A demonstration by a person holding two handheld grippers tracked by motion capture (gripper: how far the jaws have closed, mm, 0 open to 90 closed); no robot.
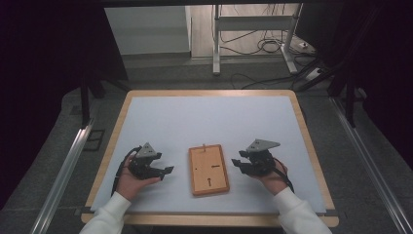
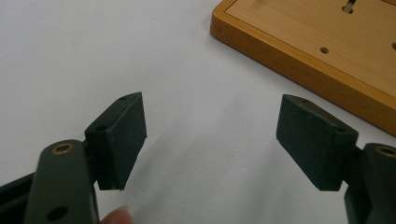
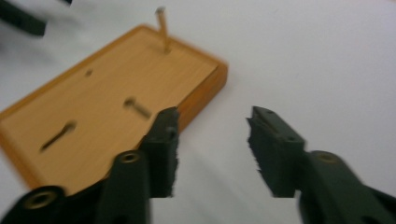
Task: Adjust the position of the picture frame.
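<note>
- wooden board (image 1: 209,169) lies flat on the white mat of the counter (image 1: 204,117), near the front edge and midway between the two hands, with its long side running near to far
- a thin peg (image 1: 204,146) stands upright at the far end of the board; in the right gripper view it rises from the far edge of the wood (image 3: 162,28)
- two dark slots and a small hole mark the board's face; one slot (image 3: 57,135) looks empty, another (image 3: 137,108) seems to hold something lying flat, though blur keeps me from saying what
- left tool (image 1: 168,170) rests on the counter just left of the board, jaws wide apart with nothing between them; its own view shows bare white mat between the pads (image 2: 128,135) and the board's corner (image 2: 299,56) beyond
- right tool (image 1: 237,165) sits just right of the board, jaws partly apart and empty, pointing toward the board's near right side
- judged from this, one peg appears placed and neither tool holds anything, so the work on the board looks barely begun or between steps; whatever goes in the remaining slots is not yet in hand
</note>
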